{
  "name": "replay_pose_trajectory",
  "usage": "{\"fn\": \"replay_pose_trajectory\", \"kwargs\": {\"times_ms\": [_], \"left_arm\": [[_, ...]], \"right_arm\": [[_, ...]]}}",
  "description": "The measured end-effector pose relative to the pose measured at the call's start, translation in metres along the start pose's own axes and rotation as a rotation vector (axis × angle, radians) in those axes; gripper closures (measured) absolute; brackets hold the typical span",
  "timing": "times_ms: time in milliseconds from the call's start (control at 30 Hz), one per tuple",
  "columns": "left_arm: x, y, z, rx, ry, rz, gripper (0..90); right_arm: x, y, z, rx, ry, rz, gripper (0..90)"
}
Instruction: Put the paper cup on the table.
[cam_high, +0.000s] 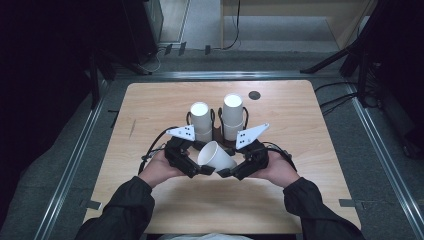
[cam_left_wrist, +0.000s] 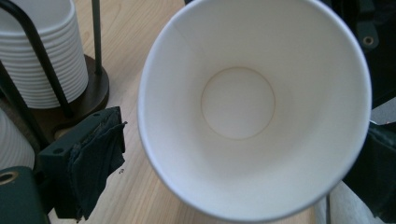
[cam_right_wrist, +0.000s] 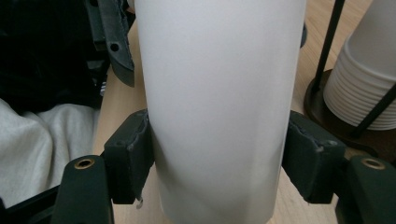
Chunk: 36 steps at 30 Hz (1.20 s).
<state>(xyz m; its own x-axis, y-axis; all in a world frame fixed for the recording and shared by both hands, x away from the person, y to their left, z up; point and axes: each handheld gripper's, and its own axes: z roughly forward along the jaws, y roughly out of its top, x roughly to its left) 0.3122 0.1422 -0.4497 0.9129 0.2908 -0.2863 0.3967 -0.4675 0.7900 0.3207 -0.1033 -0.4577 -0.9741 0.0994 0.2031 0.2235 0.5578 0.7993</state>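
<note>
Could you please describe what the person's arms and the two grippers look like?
Dark long sleeves cover both forearms. The left gripper and right gripper are black, each topped by a pale three-cornered plate with dark dots, with black cables trailing. Worn black pads line the jaws.

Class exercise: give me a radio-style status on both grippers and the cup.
Right gripper shut on paper cup. Left gripper at cup's mouth, grip unclear. Cup stacks behind, apart.

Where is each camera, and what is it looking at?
High view: above the table, looking down; forearms, both hands.
Left gripper view: on the left gripper, looking into the paper cup; one pad.
Right gripper view: on the right gripper, jaws clamping the cup's side.
Shared: the cup and the cup stacks.
</note>
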Motion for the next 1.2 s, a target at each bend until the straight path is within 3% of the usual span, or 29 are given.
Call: {"fn": "replay_pose_trajectory", "kwargs": {"times_ms": [200, 267, 400, 533, 733, 867, 1067, 1200], "left_arm": [[-0.003, 0.0, 0.001, -0.03, -0.011, -0.001, 6.1], [-0.003, 0.0, 0.001, -0.049, -0.019, 0.001, 13.0], [-0.005, 0.001, -0.002, -0.092, -0.029, -0.001, 18.7], [-0.008, 0.002, -0.001, -0.082, -0.003, 0.027, 20.5], [-0.01, 0.005, -0.001, -0.064, 0.0, -0.027, 22.2], [-0.015, 0.006, -0.002, -0.053, 0.017, -0.005, 22.4], [-0.014, 0.005, -0.004, -0.04, 0.045, 0.013, 22.3], [-0.009, 0.004, -0.01, -0.048, 0.039, 0.007, 22.3]], "right_arm": [[0.001, 0.002, 0.001, -0.021, 0.015, 0.004, 31.5], [0.001, 0.002, 0.001, -0.025, 0.021, 0.007, 31.4], [0.001, 0.002, 0.001, -0.027, 0.026, 0.013, 31.7], [0.001, 0.002, 0.001, -0.022, 0.022, 0.005, 32.0], [0.0, 0.001, 0.0, -0.018, 0.035, 0.025, 32.2], [0.001, 0.001, -0.001, -0.026, 0.048, 0.022, 31.9], [0.001, -0.001, 0.006, 0.023, 0.048, 0.034, 23.7], [0.001, -0.004, 0.01, 0.062, 0.023, 0.022, 21.8]]}}
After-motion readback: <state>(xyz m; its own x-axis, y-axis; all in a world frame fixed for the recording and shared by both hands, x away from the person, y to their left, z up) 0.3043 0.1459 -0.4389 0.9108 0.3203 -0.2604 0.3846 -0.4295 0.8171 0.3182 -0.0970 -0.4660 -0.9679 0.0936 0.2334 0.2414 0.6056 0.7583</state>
